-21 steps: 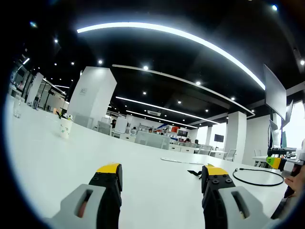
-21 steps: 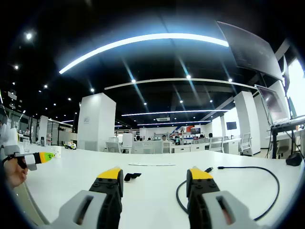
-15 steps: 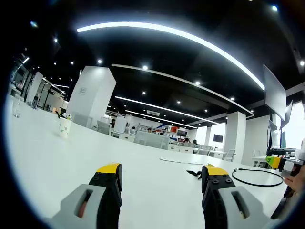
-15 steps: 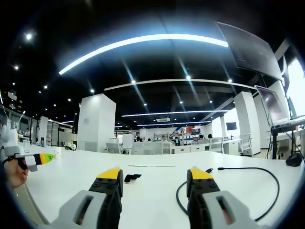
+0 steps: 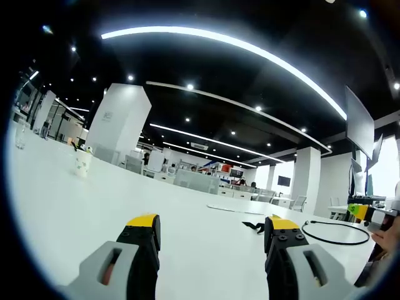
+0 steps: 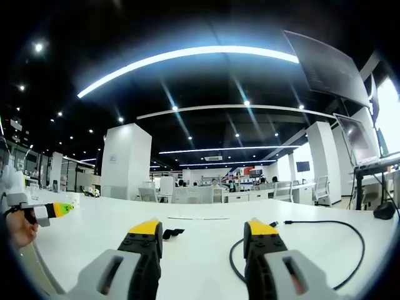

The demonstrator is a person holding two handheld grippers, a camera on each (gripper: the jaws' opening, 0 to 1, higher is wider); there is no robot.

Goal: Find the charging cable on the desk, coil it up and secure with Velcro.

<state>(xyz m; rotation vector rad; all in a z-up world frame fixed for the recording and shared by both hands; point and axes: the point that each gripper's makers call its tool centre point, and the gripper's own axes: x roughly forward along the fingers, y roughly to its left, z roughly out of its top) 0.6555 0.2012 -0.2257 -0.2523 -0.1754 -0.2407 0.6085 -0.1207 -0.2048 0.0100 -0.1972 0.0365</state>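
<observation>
A wide white table (image 5: 125, 206) is seen low and flat from both grippers. In the left gripper view, the left gripper (image 5: 212, 234) is held with fingers wide apart and nothing between them; one black charging cable (image 5: 334, 232) lies looped on the table to the right, with a small black Velcro strap (image 5: 253, 226) just beside it. A paper cup (image 5: 81, 164) stands far left. In the right gripper view, the right gripper (image 6: 203, 234) is likewise spread and empty; the cable's near loop is partly hidden behind its right finger. The strap's detail cannot be made out.
</observation>
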